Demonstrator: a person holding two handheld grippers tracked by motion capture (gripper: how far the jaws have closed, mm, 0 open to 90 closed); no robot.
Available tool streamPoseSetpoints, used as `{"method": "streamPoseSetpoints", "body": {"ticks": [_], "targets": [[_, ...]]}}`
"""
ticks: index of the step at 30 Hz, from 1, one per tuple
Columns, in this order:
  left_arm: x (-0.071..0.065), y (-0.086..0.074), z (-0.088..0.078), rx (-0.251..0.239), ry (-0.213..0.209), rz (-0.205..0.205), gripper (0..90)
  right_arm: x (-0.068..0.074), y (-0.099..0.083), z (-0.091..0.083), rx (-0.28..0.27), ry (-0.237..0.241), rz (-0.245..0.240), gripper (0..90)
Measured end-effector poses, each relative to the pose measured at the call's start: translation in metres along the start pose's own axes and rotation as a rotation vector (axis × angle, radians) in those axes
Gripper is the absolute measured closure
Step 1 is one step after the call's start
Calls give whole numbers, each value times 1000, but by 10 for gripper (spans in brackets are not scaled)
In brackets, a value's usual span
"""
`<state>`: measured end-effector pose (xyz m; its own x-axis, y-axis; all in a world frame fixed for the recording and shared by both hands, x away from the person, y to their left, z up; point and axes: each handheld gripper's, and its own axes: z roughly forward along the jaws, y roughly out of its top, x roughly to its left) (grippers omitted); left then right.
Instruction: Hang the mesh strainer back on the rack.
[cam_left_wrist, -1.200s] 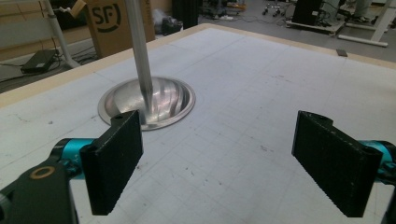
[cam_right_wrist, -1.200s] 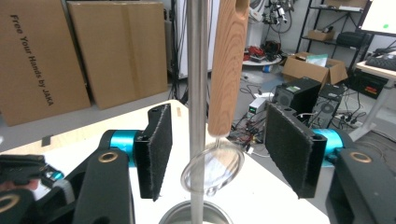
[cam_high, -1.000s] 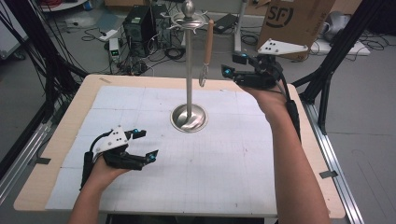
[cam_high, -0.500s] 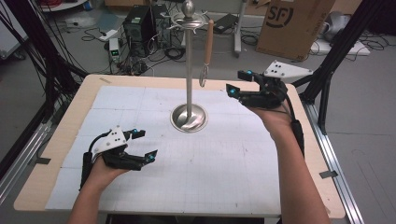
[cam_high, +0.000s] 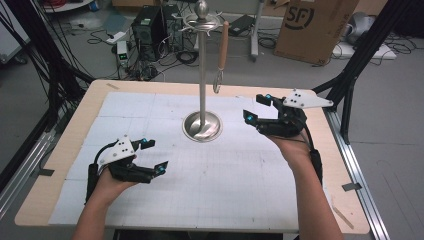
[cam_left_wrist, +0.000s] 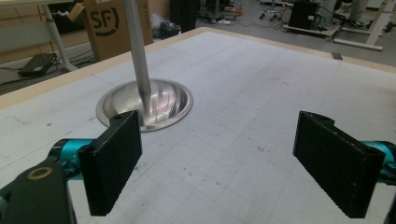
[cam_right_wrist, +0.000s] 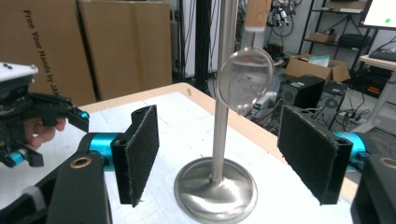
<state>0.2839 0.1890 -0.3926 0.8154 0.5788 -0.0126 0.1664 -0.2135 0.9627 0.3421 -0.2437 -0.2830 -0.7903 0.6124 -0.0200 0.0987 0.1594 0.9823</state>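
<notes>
1. Strainer, a small round wire-mesh one with a wooden handle (cam_high: 221, 60), hangs from a hook atop the steel stand (cam_high: 202, 75) on the tabletop (cam_high: 240, 175).
2. Right claw (cam_high: 260, 106) has just been opening, nothing between its pads, just beside the stand.
3. Left claw (cam_high: 154, 155) is apart, empty.

I see a polished metal stand (cam_high: 202, 95), its glossy base (cam_right_wrist: 215, 191) mirror-smooth. The strainer (cam_right_wrist: 245, 79) has fine metal mesh and a matt wooden handle (cam_high: 223, 42). The table (cam_high: 65, 145) edge looks like pale wood under a matt white gridded sheet (cam_high: 240, 175). Pads (cam_right_wrist: 140, 149) look rough, black, felt-like.
</notes>
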Motion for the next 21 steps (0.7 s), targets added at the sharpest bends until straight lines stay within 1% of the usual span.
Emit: {"method": "streamPoseSetpoints", "body": {"ticks": [6, 10, 14, 16, 21], "targets": [[-1, -1, 1, 3, 1, 2, 160, 4, -15, -7, -14, -4, 15, 276], [-1, -1, 0, -1, 0, 2, 160, 8, -29, -11, -13, -7, 20, 269], [-2, -1, 0, 0, 1, 4, 160, 12, -43, -13, -25, -11, 43, 264], [-2, -2, 1, 4, 4, 4, 160, 15, -50, -14, -25, -18, 41, 264], [-3, -3, 2, 2, 0, 4, 159, 22, -63, -15, -20, -7, 44, 257]]}}
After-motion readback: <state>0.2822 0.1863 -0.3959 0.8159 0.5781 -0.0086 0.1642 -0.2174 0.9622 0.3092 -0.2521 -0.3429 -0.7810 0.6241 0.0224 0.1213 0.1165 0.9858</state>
